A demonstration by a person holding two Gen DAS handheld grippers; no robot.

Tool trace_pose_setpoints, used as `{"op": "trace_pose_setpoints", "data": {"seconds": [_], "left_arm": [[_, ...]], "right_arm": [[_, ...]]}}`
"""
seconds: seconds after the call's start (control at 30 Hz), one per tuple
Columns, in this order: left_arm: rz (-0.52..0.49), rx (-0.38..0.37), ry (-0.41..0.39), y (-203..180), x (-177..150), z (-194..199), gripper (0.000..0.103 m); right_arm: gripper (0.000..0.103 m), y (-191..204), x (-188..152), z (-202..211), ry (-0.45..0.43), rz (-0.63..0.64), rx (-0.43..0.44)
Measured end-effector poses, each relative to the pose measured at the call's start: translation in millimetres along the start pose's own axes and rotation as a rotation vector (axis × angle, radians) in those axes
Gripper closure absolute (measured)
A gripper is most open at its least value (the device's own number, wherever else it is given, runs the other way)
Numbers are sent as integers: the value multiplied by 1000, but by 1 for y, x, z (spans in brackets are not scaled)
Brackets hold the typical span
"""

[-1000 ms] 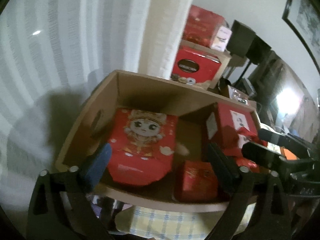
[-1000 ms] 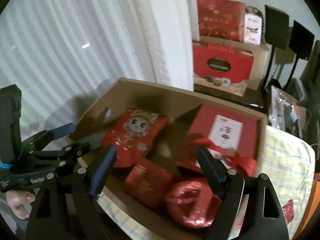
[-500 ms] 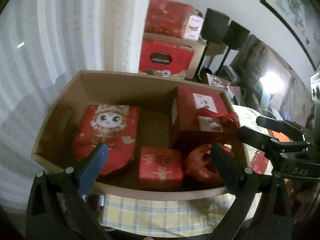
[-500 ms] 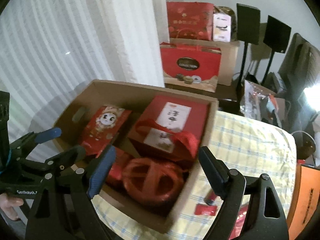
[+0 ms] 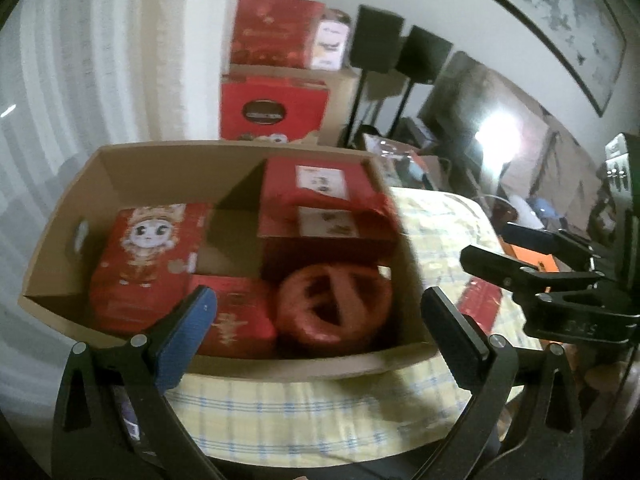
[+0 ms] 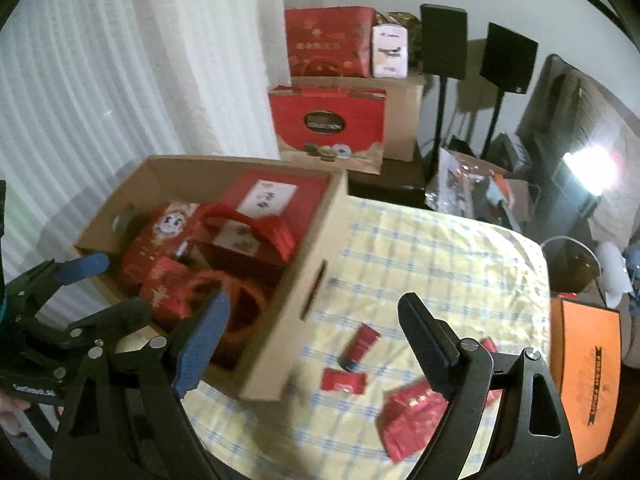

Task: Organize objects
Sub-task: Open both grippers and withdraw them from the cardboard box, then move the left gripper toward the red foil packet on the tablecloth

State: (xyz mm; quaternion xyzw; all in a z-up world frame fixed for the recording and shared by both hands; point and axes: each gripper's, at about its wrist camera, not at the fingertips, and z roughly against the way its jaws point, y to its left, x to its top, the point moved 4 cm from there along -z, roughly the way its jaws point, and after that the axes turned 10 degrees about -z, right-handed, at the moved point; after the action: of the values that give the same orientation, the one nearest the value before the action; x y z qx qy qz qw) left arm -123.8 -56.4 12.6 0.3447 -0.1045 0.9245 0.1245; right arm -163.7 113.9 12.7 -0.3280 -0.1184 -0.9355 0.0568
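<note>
An open cardboard box stands on a yellow checked tablecloth. It holds a red carton with a cartoon figure, a red gift box with ribbon handles, a round red tin and a small red box. My left gripper hovers open over the box's near edge, nothing between its fingers. My right gripper is open above the cloth beside the box's right wall. Loose on the cloth lie small red packets and a red pouch.
An orange box sits at the table's right edge. Behind the table are stacked red gift boxes, two black speakers on stands and a white curtain. A hand shows at the lower left of the right wrist view.
Both grippers have swung to the right, so the cardboard box has slid left in both views. The cloth with the loose red packets has come into the right wrist view. Both stay open.
</note>
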Motion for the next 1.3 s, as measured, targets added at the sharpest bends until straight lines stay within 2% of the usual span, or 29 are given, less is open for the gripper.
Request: {"op": "trace_pose_setpoints", "data": {"seconds": [0.43,0.67,1.17,1.23,1.3], "left_arm": [[-65,-102,-33,-65,-28,-1,1],[-70,-131,-19,-83,-43,-8,1],[-141,-210,24,-141,-56,-29,1],[-152,-214,35,-148,-58,-33,7],[-164,-213,49,-155,-59,-39,8]], "right_arm": [[16,-62,-39,10,8,-116,-36],[16,-92,-63,22,-4,-183,-53],[18,-163,-99,25,-2,-298,-172],[19,-172,-102,23,0,-310,-182],[20,-179,-105,20,2,-318,-191]]}}
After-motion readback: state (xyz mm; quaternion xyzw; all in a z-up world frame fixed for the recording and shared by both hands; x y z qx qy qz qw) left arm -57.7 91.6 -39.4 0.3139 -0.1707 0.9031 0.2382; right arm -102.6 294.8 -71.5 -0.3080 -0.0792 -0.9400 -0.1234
